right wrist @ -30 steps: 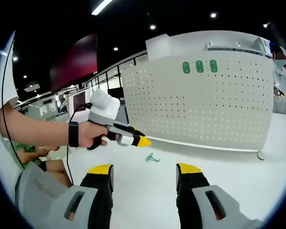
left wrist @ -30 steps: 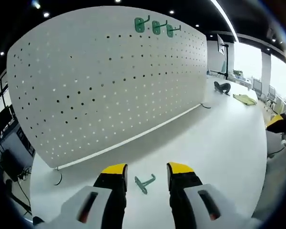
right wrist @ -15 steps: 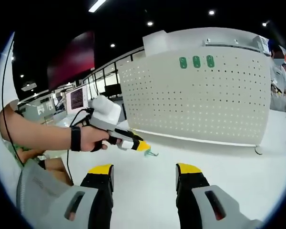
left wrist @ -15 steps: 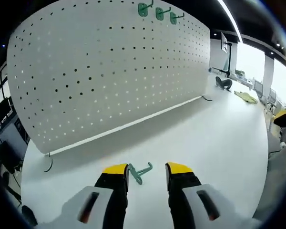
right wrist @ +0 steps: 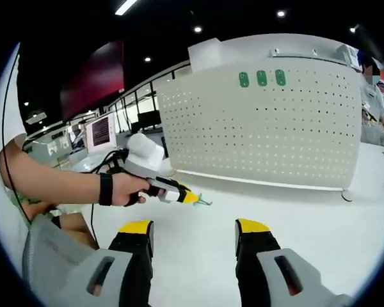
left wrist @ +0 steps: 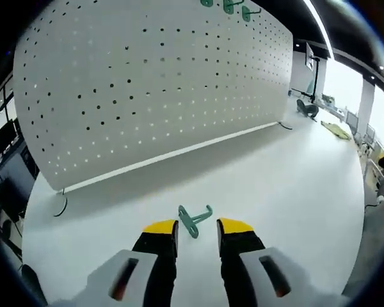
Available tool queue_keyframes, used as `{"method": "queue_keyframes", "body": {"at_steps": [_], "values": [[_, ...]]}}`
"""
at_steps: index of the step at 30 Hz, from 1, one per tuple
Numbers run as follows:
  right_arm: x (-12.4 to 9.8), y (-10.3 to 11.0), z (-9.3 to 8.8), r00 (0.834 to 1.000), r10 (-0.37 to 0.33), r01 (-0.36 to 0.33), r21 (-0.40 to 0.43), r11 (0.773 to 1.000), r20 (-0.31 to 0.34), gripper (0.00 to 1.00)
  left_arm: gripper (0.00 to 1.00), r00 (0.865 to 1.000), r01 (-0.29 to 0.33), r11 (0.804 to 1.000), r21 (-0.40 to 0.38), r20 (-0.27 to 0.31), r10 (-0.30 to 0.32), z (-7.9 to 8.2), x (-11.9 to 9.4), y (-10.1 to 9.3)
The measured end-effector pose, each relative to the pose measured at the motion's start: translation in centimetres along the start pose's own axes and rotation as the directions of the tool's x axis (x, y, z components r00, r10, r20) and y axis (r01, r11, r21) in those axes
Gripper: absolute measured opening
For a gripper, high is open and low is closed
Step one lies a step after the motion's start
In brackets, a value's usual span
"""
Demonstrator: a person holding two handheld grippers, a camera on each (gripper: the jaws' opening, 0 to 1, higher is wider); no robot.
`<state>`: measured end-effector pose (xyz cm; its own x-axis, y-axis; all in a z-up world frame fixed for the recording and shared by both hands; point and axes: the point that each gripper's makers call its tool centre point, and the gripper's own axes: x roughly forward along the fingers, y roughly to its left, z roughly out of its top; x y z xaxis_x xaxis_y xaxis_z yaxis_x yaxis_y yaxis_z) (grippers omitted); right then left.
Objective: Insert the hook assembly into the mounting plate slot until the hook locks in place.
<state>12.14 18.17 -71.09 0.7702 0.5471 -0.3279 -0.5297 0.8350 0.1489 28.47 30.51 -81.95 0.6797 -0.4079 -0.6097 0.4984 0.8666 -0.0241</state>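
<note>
A small green hook (left wrist: 193,219) lies on the white table (left wrist: 288,185), just ahead of and between my left gripper's (left wrist: 197,228) yellow tips. Its base plate sits close to the left jaw. The jaws stand narrowly apart around it, still open. In the right gripper view, the left gripper (right wrist: 191,198) is held low over the table with the green hook (right wrist: 202,203) at its tip. The white pegboard (left wrist: 153,96) (right wrist: 275,141) stands upright behind, with three green hooks (right wrist: 262,78) mounted near its top edge. My right gripper (right wrist: 193,227) hangs open over bare table.
A person's forearm with a black wrist band (right wrist: 105,189) holds the left gripper. A screen (right wrist: 101,131) stands behind it, and a person (right wrist: 371,89) is at the far right. Cables (left wrist: 61,208) curl at the pegboard's foot. Dark and yellow-green items (left wrist: 336,130) lie far back.
The left gripper has come forward and down to the green hook, and its jaws have narrowed around it. The right gripper has barely moved.
</note>
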Motion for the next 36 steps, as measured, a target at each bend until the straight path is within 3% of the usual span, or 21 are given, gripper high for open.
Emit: {"method": "queue_keyframes", "body": {"at_steps": [6,12,22,36], "values": [[-0.2,-0.4,-0.2,1.000,-0.018,0.018,0.013,1.000,-0.005,0.51,0.22,0.999,0.002,1.000,-0.015,-0.042,-0.002,-1.1,0.6,0.2],[0.0,-0.4,-0.2,1.000,-0.013,0.013,0.055,0.998,0.003,0.50,0.21,0.999,0.005,0.999,-0.048,-0.044,-0.007,-1.0,1.0,0.3],[0.3,-0.7,0.0,1.000,-0.012,0.012,0.050,0.999,-0.009,0.50,0.18,0.998,0.013,0.998,-0.058,-0.053,-0.016,-1.1,2.1,0.1],[0.5,-0.7,-0.5,1.000,-0.005,0.006,0.065,0.998,-0.015,0.50,0.07,0.997,0.021,0.994,-0.108,-0.070,-0.028,-1.7,2.5,0.1]]}}
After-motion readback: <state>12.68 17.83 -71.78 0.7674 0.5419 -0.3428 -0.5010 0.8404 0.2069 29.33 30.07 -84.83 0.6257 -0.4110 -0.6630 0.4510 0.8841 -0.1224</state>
